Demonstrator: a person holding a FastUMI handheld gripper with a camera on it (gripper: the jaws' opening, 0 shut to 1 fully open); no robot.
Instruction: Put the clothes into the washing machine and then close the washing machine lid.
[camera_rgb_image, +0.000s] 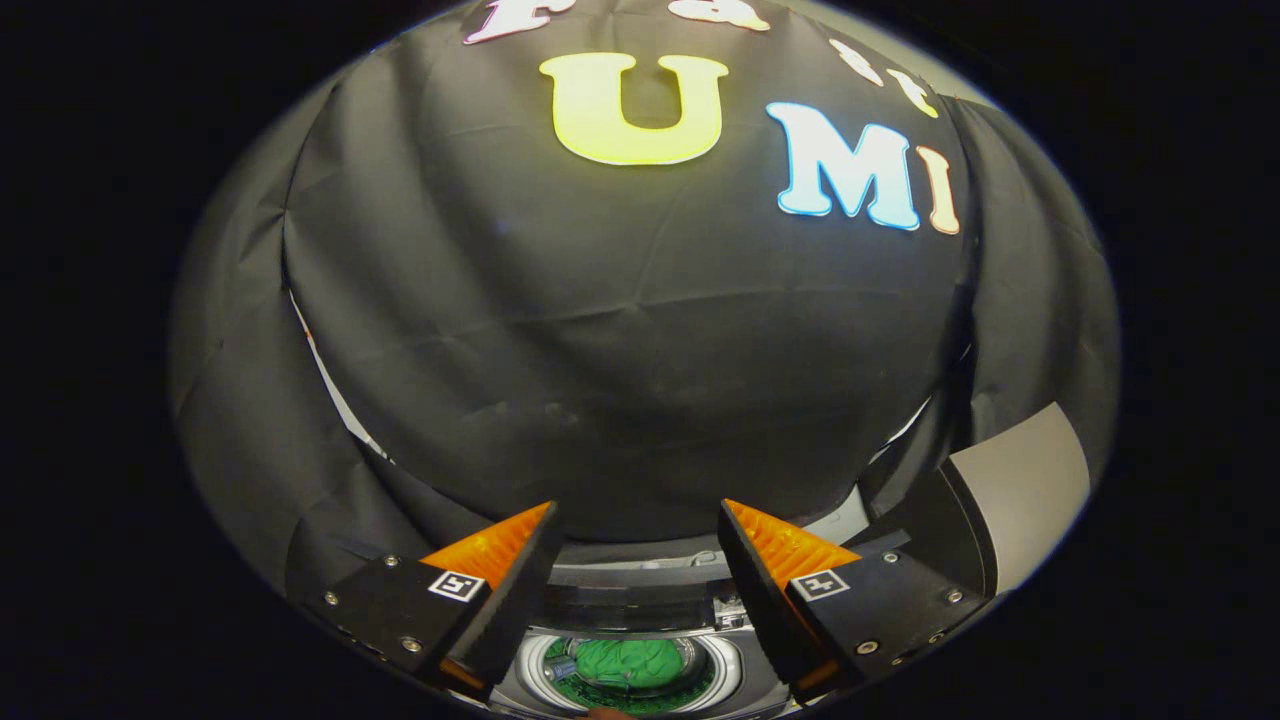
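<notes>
Booth wall (620, 330): black cloth hangs behind everything, creased, filling the space beyond the fingers; pale gaps show at its seams on the left and on the right.
Left finger (500, 560): angled inward, its tip over the washer's rear edge; a small square marker sits on its mount.
Gripper (637, 520): fingers spread wide apart, nothing between them, nothing touching either pad.
Washing machine (630, 600): a top-loader seen from above, low between the two fingers; its dark back panel lies just beyond the round drum opening.
Drum rim (535, 665): pale ring around the opening, uncovered.
Clothes (630, 662): a green bundle lying inside the drum, below and between the fingers, well apart from them.
Right finger (775, 560): angled inward like the left one, its mount partly hiding the washer's right side.
Lid (1010, 490): a grey curved panel with a dark inner edge stands raised to the right of the right finger, leaving the drum open.
</notes>
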